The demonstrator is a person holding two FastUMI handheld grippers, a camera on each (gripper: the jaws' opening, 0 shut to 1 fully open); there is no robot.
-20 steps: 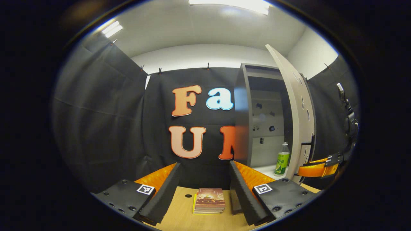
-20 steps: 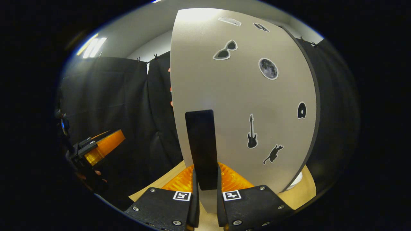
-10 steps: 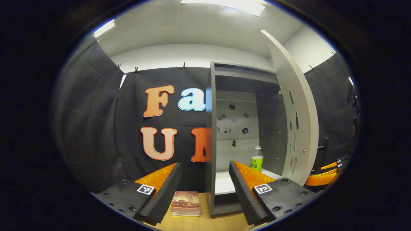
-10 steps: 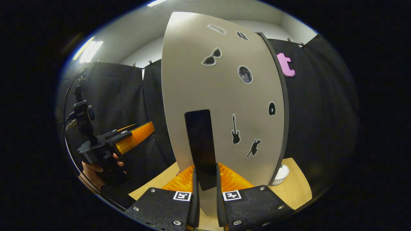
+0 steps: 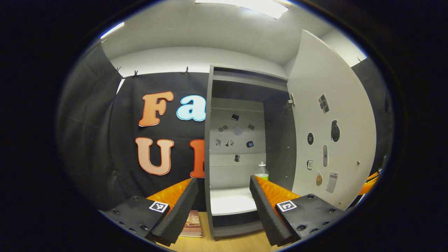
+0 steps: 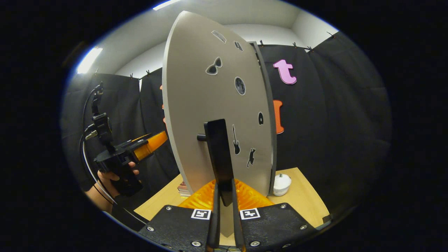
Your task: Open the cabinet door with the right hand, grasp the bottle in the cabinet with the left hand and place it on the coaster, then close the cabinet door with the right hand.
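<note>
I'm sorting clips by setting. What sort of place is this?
Likely a staged recording booth, not a real home: black cloth walls, a lone grey cabinet on a wooden table, and the door decorated with stickers.

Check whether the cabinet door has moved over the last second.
Yes. The cabinet door, its handle clamped by the right gripper, has swung further open, away from the cabinet.

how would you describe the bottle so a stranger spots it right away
Find the tall grey cabinet with its door swung open. On its white bottom shelf, at the back right, stands the bottle: clear, white cap, green label, and nothing else seen on that shelf.
</note>
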